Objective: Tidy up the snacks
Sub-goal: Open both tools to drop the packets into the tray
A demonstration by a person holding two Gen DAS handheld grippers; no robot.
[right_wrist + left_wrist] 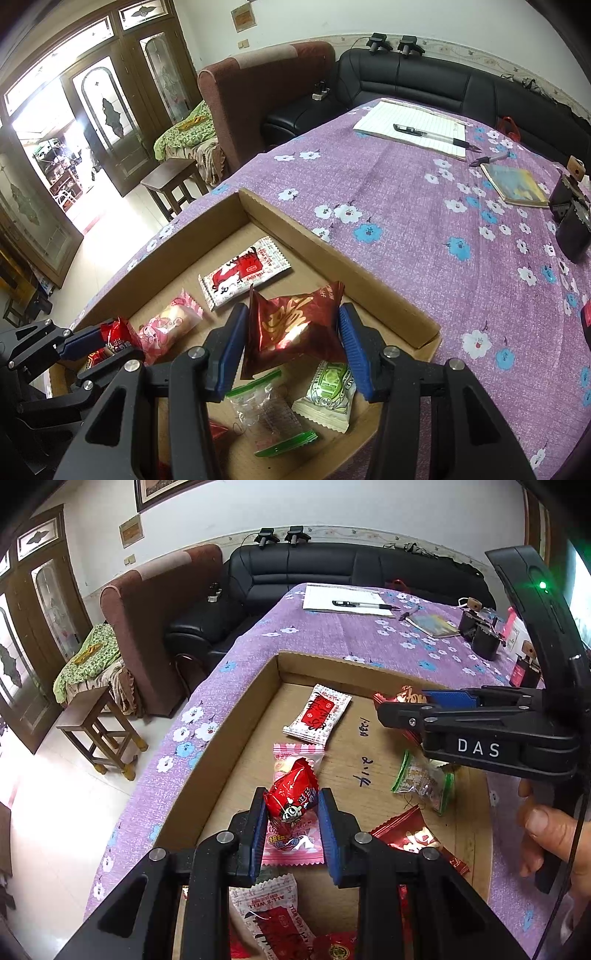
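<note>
cardboard tray below, both grippers pinch packets — left gripper a red snack, right gripper a maroon pouch — lift gently, without crushing.

Both black plastic grippers, left gripper and right gripper, had ridged blue pads, silver screws; one read "DAS".

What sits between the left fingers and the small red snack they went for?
Nothing visible: the left gripper is shut on the small red snack, with the blue fingers pressing it from both sides above a pink packet.
</note>
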